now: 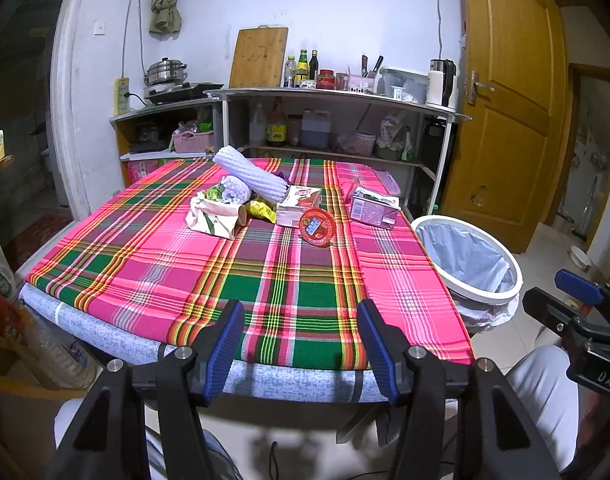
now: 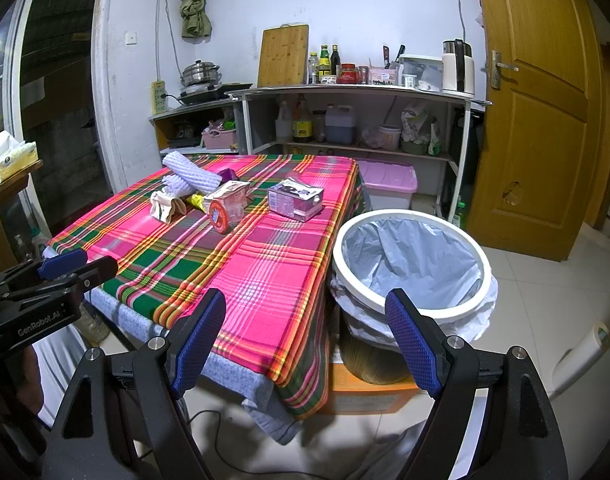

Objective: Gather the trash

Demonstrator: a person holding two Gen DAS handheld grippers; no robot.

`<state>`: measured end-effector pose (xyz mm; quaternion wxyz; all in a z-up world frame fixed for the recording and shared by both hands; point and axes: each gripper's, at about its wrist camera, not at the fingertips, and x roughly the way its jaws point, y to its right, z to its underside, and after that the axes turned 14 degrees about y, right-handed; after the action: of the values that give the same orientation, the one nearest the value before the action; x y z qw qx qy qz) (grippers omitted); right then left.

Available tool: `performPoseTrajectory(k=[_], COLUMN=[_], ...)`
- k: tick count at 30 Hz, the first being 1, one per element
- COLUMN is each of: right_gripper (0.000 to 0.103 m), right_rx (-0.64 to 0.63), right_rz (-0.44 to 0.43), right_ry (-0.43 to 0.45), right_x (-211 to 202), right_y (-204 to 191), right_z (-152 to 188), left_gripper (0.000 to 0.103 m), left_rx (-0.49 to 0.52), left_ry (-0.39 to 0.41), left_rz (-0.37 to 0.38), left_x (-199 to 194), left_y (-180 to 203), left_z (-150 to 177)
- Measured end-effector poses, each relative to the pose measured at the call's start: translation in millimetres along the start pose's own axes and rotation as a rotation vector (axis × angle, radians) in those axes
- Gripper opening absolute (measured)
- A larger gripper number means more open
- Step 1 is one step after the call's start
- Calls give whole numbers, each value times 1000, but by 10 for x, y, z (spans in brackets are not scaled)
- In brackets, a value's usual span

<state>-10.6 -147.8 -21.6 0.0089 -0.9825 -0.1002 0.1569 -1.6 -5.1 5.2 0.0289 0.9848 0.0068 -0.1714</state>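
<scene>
Trash lies in a loose heap on the far half of the plaid tablecloth: foam netting, a crumpled paper bag, two small cartons and a red round lid. Nothing looks collected yet; what shows of the lined bin, just beside the table's right edge, holds no trash. Both the left gripper and the right gripper hang spread wide and hold nothing, near the table's front edge, well apart from the heap. Judged from this, every piece is left to pick up.

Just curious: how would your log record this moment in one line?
left gripper: open, empty | right gripper: open, empty | trash: on table | bin: empty
</scene>
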Motion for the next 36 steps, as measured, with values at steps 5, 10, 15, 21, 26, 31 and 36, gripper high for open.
performPoseTrajectory(k=[5, 10, 15, 21, 26, 31, 36], right_gripper=[82, 82, 82, 82, 82, 82, 82], right_rx=[-1, -1, -2, -4, -5, -5, -5], right_rz=[0, 1, 0, 1, 1, 1, 1], right_ry=[0, 0, 1, 3, 4, 4, 4], right_x=[1, -7, -9, -37, -36, -35, -36], right_y=[-2, 18, 17, 25, 23, 20, 19], right_z=[0, -28, -30, -66, -66, -62, -63], left_gripper=[58, 58, 58, 58, 58, 58, 58], left_rx=[1, -1, -1, -4, -3, -3, -3], left_ry=[6, 8, 12, 19, 20, 20, 20], left_rz=[-1, -4, -4, -7, -8, -7, -7], left_x=[-3, -21, -32, -60, -66, -66, -66], left_y=[16, -5, -33, -52, -51, -48, -48], left_z=[-25, -24, -32, -41, -43, -40, -40])
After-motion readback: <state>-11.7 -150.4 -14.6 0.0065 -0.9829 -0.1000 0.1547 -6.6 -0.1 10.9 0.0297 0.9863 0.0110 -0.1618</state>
